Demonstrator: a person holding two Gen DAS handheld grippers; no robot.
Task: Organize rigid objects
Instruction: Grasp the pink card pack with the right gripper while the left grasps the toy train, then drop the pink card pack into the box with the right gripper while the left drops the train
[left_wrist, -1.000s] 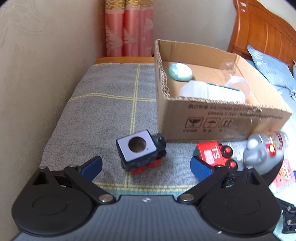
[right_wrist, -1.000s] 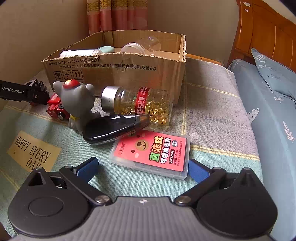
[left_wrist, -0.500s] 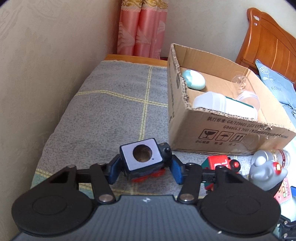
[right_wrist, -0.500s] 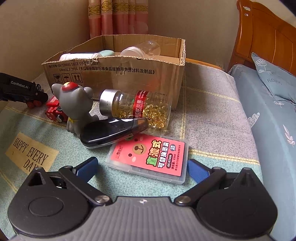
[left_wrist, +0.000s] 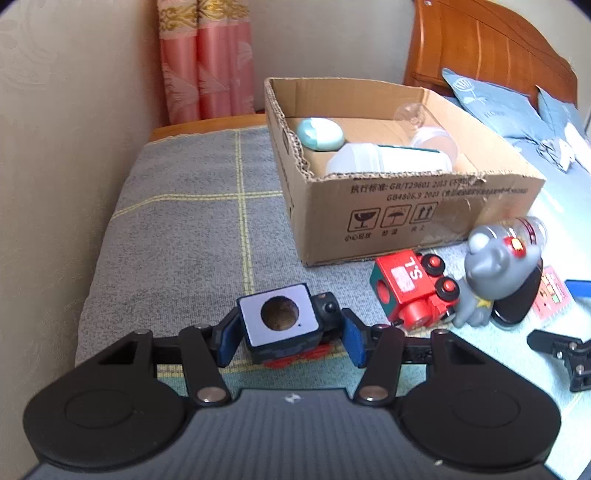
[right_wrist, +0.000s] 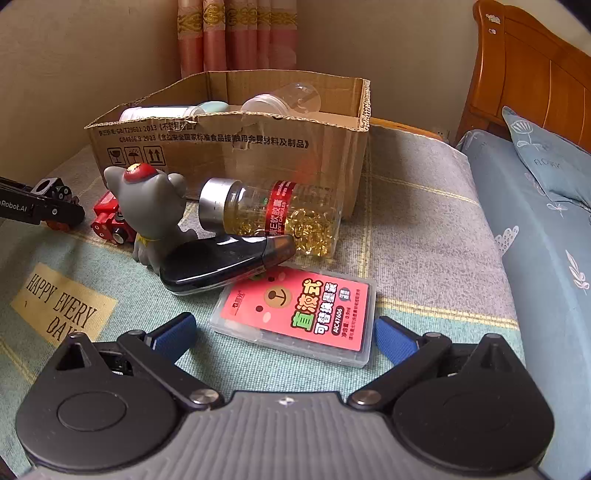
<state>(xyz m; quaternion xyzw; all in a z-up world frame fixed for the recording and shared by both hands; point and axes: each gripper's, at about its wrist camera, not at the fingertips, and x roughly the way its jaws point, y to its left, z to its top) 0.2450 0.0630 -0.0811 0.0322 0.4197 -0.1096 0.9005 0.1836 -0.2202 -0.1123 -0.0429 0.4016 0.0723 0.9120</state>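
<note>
Black toy train car (left_wrist: 282, 326), grey-faced with a round hole, red wheels: sitting at the near edge of the bed blanket (left_wrist: 192, 229), left of the cardboard box (left_wrist: 406, 221). Left gripper (left_wrist: 288, 334) is grasping it, blue fingers (left_wrist: 227, 338) having just been closing and now pressing on both its sides. Red toy train car (left_wrist: 410, 291), grey figurine (left_wrist: 495, 273): lying to its right, near the box front. Right gripper (right_wrist: 284, 332): fingers standing released, spread wide either side of the pink-labelled plastic case (right_wrist: 299, 314), not touching it. Capsule bottle (right_wrist: 273, 218) and black glossy device (right_wrist: 225, 264): lying just beyond the case.
</note>
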